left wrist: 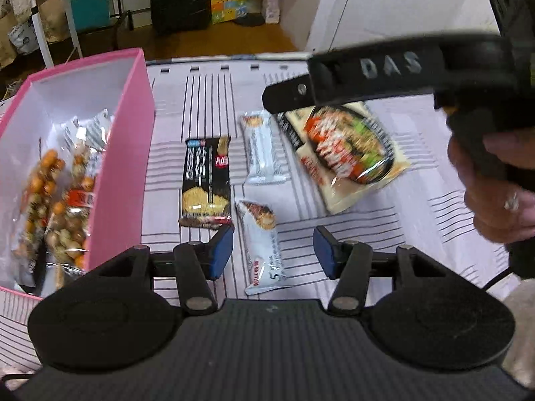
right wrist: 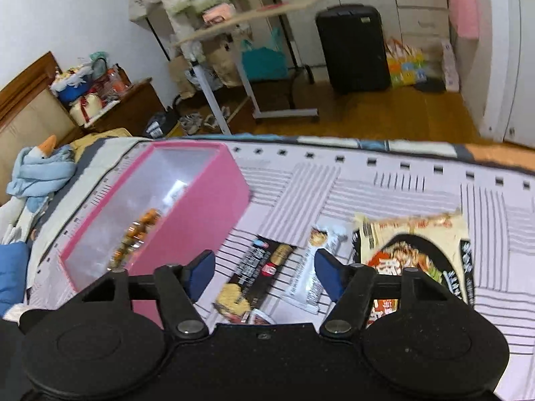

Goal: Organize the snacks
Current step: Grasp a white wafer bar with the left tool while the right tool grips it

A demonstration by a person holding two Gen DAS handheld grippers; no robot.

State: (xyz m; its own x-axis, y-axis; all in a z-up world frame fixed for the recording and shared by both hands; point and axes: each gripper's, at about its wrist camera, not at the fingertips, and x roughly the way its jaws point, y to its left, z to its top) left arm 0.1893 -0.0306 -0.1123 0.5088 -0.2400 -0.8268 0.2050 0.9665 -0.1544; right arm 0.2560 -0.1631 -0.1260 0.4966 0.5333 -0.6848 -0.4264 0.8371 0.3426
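A pink box (left wrist: 130,153) on the left holds several clear packets of nuts (left wrist: 67,200). On the striped sheet lie a black snack packet (left wrist: 206,180), two white bars (left wrist: 264,147) (left wrist: 264,247) and a large noodle packet (left wrist: 347,147). My left gripper (left wrist: 274,250) is open, its blue pads either side of the nearer white bar and not touching it. A black finger (left wrist: 291,95) of my right gripper reaches over the noodle packet. In the right wrist view my right gripper (right wrist: 265,269) is open above the black packet (right wrist: 257,274) and a white bar (right wrist: 311,267), with the noodle packet (right wrist: 418,244) to its right.
A hand (left wrist: 495,193) holds the right gripper's handle. The pink box (right wrist: 207,207) stands close to the sheet's far edge (right wrist: 334,142). Beyond lie a wooden floor, a black suitcase (right wrist: 351,46) and a rolling table (right wrist: 247,20). A blue cloth (right wrist: 40,170) lies at the left.
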